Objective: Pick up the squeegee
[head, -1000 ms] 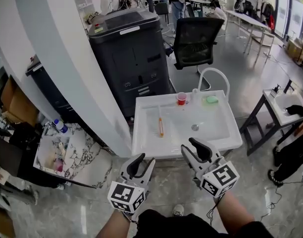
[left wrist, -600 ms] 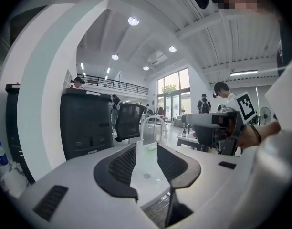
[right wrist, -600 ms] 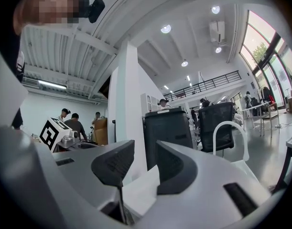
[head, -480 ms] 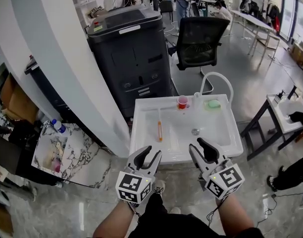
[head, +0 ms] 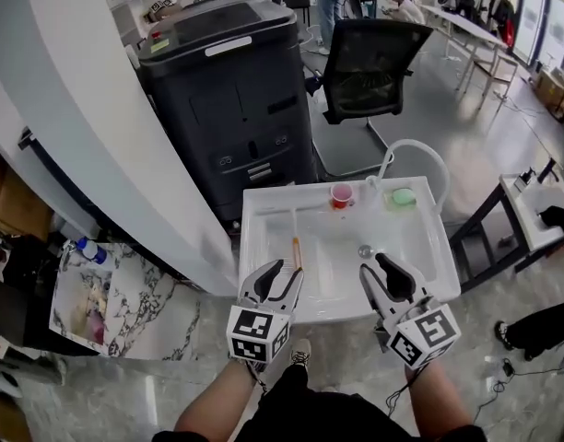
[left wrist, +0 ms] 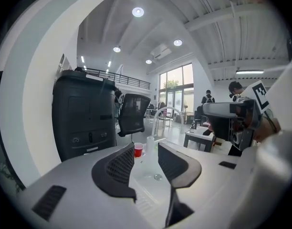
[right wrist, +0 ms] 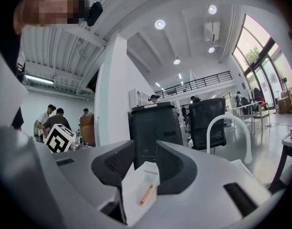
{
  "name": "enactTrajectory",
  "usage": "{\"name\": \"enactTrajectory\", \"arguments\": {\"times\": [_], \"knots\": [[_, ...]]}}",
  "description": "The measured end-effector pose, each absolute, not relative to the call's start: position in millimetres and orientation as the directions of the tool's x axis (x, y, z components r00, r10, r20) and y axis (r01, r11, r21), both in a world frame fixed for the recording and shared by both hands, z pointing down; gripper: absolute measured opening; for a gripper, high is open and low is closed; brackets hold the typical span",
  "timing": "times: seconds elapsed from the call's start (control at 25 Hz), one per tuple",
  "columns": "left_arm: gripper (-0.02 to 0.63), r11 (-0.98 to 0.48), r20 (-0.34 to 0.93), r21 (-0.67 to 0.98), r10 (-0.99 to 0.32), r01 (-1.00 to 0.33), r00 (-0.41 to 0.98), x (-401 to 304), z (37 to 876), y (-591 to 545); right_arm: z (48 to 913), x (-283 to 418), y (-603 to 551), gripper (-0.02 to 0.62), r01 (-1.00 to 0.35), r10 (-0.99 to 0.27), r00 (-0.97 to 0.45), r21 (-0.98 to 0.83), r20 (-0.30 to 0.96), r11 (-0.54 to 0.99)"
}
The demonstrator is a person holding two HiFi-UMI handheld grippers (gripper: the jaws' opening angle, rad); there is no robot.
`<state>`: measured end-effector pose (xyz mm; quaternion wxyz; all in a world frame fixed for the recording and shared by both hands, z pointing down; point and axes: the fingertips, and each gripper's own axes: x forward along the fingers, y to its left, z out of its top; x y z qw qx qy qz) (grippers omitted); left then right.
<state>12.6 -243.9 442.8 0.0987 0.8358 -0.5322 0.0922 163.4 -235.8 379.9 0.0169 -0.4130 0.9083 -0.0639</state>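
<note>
Left hand-held gripper (head: 284, 273): jaws moderately wide, just opened a little further, nothing between them; its own view shows only the far basin and a red cup (left wrist: 138, 150) through the gap. Right hand-held gripper (head: 376, 267): jaws likewise apart and empty, with the squeegee seen beyond them, not between the pads. Both units hang side by side over the near rim of a white sink (head: 406, 238), left one at the basin's left half, right one near its middle. The squeegee (head: 297, 251) lies flat on the basin floor at the left, orange handle pointing toward the near rim, its near end just ahead of the left unit's jaw tips in the head view; no contact observed. The drain (head: 364, 250) sits mid-basin. Along the far rim stand the red cup, a green sponge-like item (head: 404, 195) and an arched white faucet (head: 416, 150). Behind the sink stand a dark grey machine (head: 222, 90) and a black office chair (head: 374, 58).
</note>
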Motion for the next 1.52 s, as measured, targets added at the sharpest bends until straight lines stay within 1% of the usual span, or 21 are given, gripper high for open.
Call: {"name": "enactTrajectory", "arguments": {"times": [0.28, 0.64, 1.08, 1.52], "knots": [[0.166, -0.409, 0.331, 0.11, -0.844, -0.906, 0.421, -11, 484, -309, 393, 140, -290, 0.144, -0.77, -0.771, -0.635, -0.133, 0.051, 0.625], [0.179, -0.389, 0.444, 0.224, -0.776, -0.894, 0.449, -31, 550, -377, 412, 118, -337, 0.144, -0.794, -0.789, -0.606, -0.14, 0.107, 0.591], [0.202, -0.361, 0.533, 0.394, -0.659, -0.845, 0.53, -34, 623, -423, 445, 109, -370, 0.144, -0.824, -0.802, -0.565, -0.172, 0.195, 0.539], [0.215, -0.325, 0.597, 0.452, -0.582, -0.831, 0.552, -28, 677, -453, 468, 118, -385, 0.144, -0.848, -0.81, -0.529, -0.194, 0.255, 0.493]]}}
